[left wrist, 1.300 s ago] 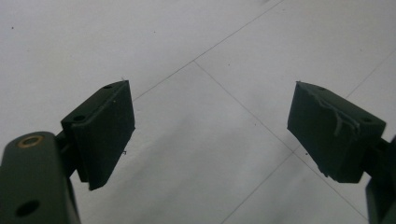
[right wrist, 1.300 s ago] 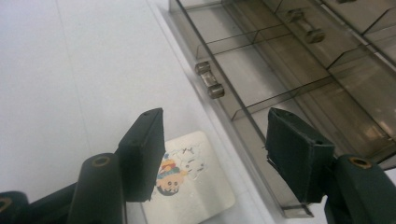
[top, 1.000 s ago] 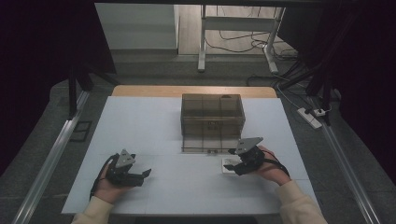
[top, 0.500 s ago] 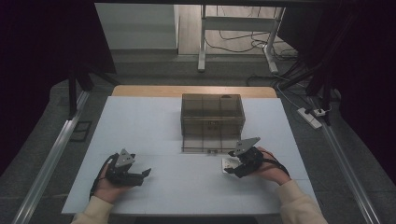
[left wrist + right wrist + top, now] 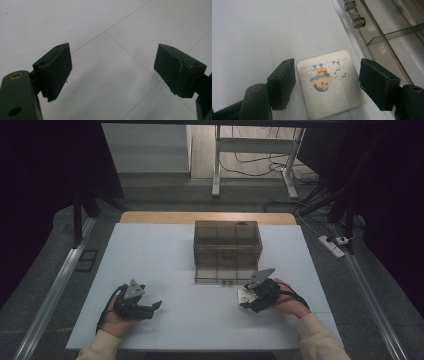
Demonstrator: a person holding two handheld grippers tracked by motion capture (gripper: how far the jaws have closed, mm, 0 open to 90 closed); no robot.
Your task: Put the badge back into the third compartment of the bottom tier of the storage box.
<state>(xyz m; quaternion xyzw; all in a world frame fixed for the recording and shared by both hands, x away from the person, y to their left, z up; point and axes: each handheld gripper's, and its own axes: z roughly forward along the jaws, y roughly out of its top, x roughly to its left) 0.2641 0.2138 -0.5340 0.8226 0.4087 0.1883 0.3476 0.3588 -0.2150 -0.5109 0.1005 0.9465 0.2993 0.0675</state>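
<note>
Card (image 5: 330, 83) lying flat betw. right gripper (image 5: 327, 85) jaws, which have just been opening, untouched; looks thin, light, stiff — pinching opposite edges advised. Left gripper (image 5: 112, 72) spread, empty.

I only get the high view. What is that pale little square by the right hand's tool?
Observer: The right gripper view shows a white tile with rounded corners, printed with a cartoon face in a striped hat.
Operator: Is the tool squeezing it?
Observer: No. The right tool has just been opening its jaws; the tile lies flat between them, and neither pad touches it.
Operator: And the other hand?
Observer: The left tool stands wide open over the white table, with nothing between its jaws.
</note>
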